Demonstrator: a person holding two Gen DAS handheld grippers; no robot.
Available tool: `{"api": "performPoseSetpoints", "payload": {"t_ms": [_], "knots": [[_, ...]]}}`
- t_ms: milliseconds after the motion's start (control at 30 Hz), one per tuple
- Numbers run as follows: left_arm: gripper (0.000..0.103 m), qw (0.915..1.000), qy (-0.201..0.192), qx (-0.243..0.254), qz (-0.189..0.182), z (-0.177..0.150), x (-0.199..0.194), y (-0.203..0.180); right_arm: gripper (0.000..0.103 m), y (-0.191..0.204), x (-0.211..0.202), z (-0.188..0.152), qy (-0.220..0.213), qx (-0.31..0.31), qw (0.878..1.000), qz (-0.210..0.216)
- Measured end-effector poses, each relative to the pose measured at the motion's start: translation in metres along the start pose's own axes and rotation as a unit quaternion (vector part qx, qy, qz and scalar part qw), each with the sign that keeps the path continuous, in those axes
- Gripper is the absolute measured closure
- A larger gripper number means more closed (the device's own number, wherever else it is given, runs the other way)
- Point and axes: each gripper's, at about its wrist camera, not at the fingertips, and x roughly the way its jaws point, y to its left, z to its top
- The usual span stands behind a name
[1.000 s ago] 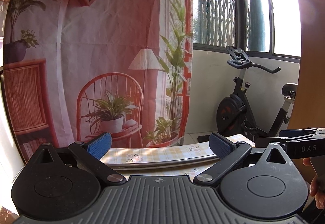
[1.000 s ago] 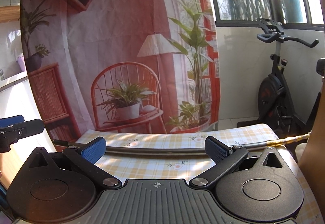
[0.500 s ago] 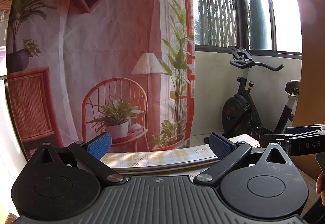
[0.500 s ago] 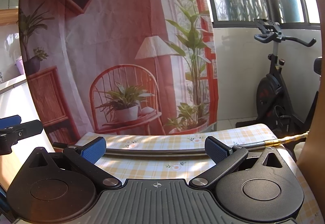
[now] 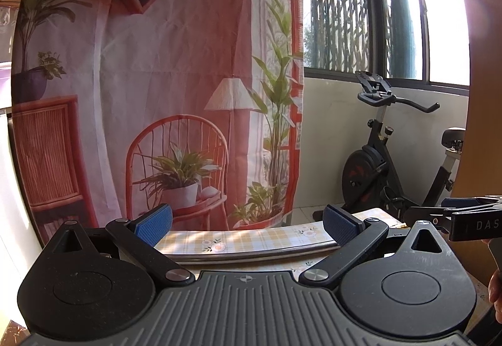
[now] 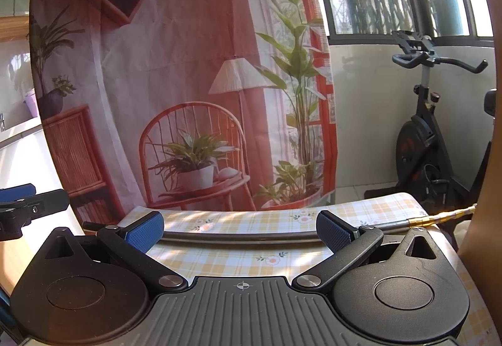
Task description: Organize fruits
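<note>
1. The left gripper [image 5: 248,225] is spread wide, its blue pads holding nothing.
2. The right gripper [image 6: 240,228] is likewise wide and empty-handed.
3. Past both, at 12 o'clock, a metal rod [image 6: 238,237] lies across a yellow checked tablecloth [image 6: 238,258].
4. Beyond hangs a printed backdrop [image 5: 157,79] of a red chair.
5. At 2 o'clock stands an exercise bike [image 5: 376,157].
6. No fruit shows in either view, so I cannot tell where it lies.

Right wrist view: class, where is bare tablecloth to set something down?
Bare yellow checked tablecloth lies between the open right gripper and the grey metal rod, and again beyond the rod. No fruit shows. Nothing crowds it.
</note>
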Motion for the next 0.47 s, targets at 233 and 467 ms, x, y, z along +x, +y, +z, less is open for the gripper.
{"api": "performPoseSetpoints", "payload": {"t_ms": [233, 467], "knots": [[0.000, 1.0000, 0.004, -0.004, 0.001, 0.0007, 0.0025, 0.0015, 0.000, -0.0008, 0.0003, 0.0007, 0.003, 0.003, 1.000, -0.001], [0.000, 1.0000, 0.006, -0.005, -0.003, -0.0020, 0.0046, 0.0008, 0.000, -0.0021, 0.0047, -0.0025, 0.009, 0.003, 1.000, -0.002]]}}
